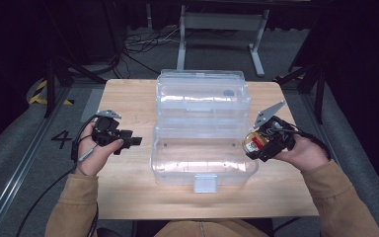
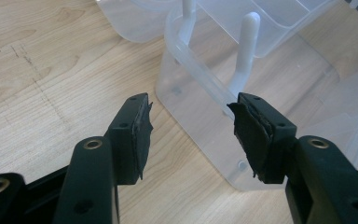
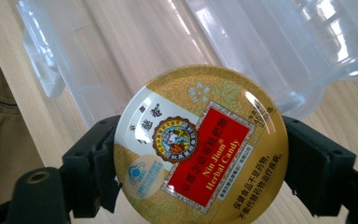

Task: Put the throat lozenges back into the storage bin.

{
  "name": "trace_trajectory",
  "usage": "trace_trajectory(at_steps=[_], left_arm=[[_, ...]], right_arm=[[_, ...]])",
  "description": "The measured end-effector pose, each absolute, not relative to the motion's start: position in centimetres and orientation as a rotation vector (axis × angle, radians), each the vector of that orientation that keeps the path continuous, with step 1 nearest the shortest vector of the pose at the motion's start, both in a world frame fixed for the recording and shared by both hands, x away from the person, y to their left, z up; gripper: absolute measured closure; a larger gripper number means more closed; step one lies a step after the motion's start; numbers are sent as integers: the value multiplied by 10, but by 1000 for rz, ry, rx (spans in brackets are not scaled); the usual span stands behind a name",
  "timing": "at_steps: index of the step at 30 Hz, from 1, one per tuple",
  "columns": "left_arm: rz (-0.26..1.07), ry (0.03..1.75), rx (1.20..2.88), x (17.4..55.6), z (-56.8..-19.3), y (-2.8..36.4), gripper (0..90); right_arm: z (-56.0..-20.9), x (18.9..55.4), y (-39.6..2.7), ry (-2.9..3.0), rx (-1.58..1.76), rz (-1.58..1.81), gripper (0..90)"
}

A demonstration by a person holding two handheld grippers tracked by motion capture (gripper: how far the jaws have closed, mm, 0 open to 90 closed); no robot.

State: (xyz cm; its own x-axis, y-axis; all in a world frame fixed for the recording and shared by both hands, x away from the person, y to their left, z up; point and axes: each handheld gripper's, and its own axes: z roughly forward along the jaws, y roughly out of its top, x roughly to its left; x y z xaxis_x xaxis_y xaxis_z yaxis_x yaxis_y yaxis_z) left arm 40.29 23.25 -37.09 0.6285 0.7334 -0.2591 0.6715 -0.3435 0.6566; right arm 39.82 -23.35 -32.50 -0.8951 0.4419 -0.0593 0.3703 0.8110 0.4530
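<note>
A clear plastic storage box [image 1: 203,158] lies open in the middle of the wooden table, its lid [image 1: 203,94] folded back behind it. My right gripper [image 1: 262,146] hovers at the box's right edge, shut on a round gold and red candy tin [image 1: 254,142]. In the right gripper view the tin [image 3: 200,140] sits clamped between both jaws, label up, above the box's rim [image 3: 88,100]. My left gripper [image 1: 133,141] rests left of the box, open and empty. Its own view shows the two pads [image 2: 142,135] spread apart, facing the box's corner [image 2: 205,126].
The box's latch tab [image 1: 205,183] juts toward the table's front edge. Bare wood [image 1: 128,187] lies left and right of the box. Beyond the table stand a metal frame [image 1: 222,29] and loose cables [image 1: 143,44] on the floor.
</note>
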Motion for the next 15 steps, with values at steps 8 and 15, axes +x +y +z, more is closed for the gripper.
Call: trace_trajectory(at_steps=[8,15], left_arm=[[106,1099,2086,403,-371,233,465],[104,1103,2083,403,-371,234,465]], right_arm=[[-328,401,-224,2851,627,632,197],[-335,405,-215,2865,619,607,196]])
